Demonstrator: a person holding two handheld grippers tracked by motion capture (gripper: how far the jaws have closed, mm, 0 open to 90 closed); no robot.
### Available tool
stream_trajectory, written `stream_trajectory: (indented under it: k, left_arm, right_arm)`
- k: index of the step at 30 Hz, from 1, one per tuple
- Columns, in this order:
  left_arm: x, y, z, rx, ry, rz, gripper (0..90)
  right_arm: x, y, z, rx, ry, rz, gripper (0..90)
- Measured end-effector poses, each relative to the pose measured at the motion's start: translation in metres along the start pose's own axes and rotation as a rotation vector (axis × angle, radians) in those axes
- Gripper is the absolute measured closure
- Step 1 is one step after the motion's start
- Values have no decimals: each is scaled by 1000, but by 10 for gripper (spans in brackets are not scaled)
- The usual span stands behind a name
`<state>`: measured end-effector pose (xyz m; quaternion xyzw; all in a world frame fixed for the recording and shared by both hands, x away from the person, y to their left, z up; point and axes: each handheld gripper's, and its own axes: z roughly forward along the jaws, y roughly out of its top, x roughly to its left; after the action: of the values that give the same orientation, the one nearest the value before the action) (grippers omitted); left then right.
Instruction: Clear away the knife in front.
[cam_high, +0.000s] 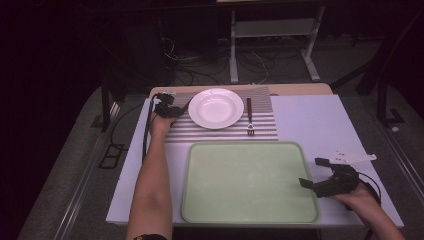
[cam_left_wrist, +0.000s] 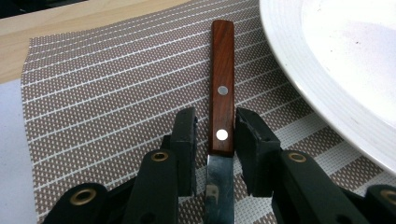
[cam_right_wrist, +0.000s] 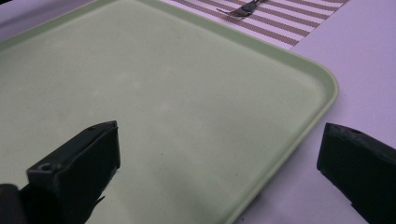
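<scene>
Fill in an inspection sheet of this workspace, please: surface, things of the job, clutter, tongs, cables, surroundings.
Surface: pale table with a striped placemat at its far side.
Job's things: knife with a wooden handle, flat on the placemat, left of the white plate; fork right of the plate; green tray in front, nothing in it.
Clutter: nothing seen.
Grippers: left tongs open, with the knife handle between the jaws and a gap on one side; right tongs open at the tray's right edge, holding nothing.
Cables: one cable trails from the left tongs; loose cables on the floor beyond the table.
Surroundings: dark room, metal stand behind.
</scene>
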<state>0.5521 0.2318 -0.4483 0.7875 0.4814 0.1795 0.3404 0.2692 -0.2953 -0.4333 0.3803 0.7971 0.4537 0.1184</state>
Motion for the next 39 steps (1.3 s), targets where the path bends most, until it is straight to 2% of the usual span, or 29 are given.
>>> stream_trajectory:
  k: [7, 8, 10, 21, 27, 30, 33, 35, 39]
  left_arm:
    - [-3, -1, 0, 1, 21, 34, 707]
    - [-3, -1, 0, -1, 20, 39, 735]
    - [-4, -2, 0, -5, 21, 36, 765]
    - [-3, -2, 0, -9, 20, 27, 772]
    - [-3, -2, 0, -9, 16, 9, 773]
    - [-1, -1, -1, -6, 4, -31, 773]
    - [-1, -1, -2, -1, 5, -41, 773]
    - [-1, 1, -6, 0, 7, -57, 773]
    - [-2, 5, -15, 1, 18, -56, 773]
  right_arm:
    - [0, 0, 1, 0, 2, -1, 0]
    - [0, 0, 1, -1, 3, 0, 0]
    - [0, 0, 0, -2, 3, 1, 0]
    - [0, 0, 0, -4, 6, 4, 0]
    - [-1, 0, 0, -4, 5, 6, 0]
    - [-1, 0, 0, -7, 6, 8, 0]
    - [-1, 0, 0, -5, 5, 8, 0]
    - [-1, 0, 0, -7, 6, 9, 0]
    - [-1, 0, -1, -8, 7, 7, 0]
